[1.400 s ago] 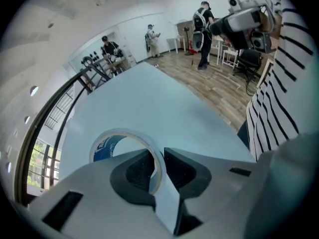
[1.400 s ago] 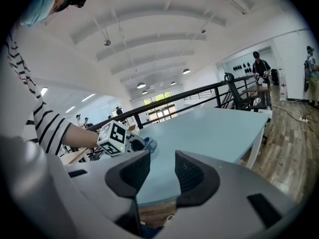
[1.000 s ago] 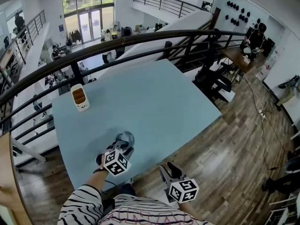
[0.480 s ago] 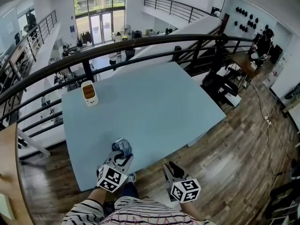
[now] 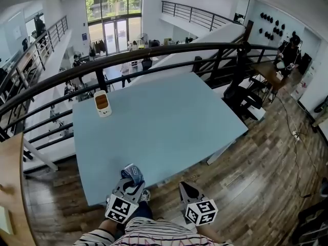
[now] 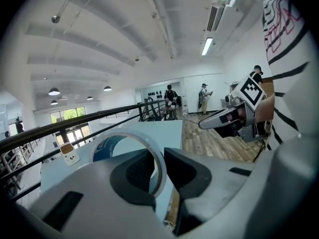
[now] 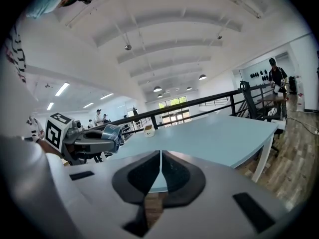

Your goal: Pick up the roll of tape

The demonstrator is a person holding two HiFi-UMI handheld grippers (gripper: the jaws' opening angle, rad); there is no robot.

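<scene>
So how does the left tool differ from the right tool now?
The left tool grips the roll of tape by its wall; the right tool holds nothing, its jaws having just closed together. The left tool is over the table edge; the right tool is over the floor. Both point toward the table.

The lower half of the roll of tape (image 6: pixel 103 147) is hidden behind the jaws of the left gripper (image 6: pixel 158 166); only its upper arc shows. The small white device (image 5: pixel 102 103) near the far left corner of the table (image 5: pixel 169 122) is too small to identify. In the head view the striped sleeve (image 5: pixel 95 237) is cut off by the bottom edge.
</scene>
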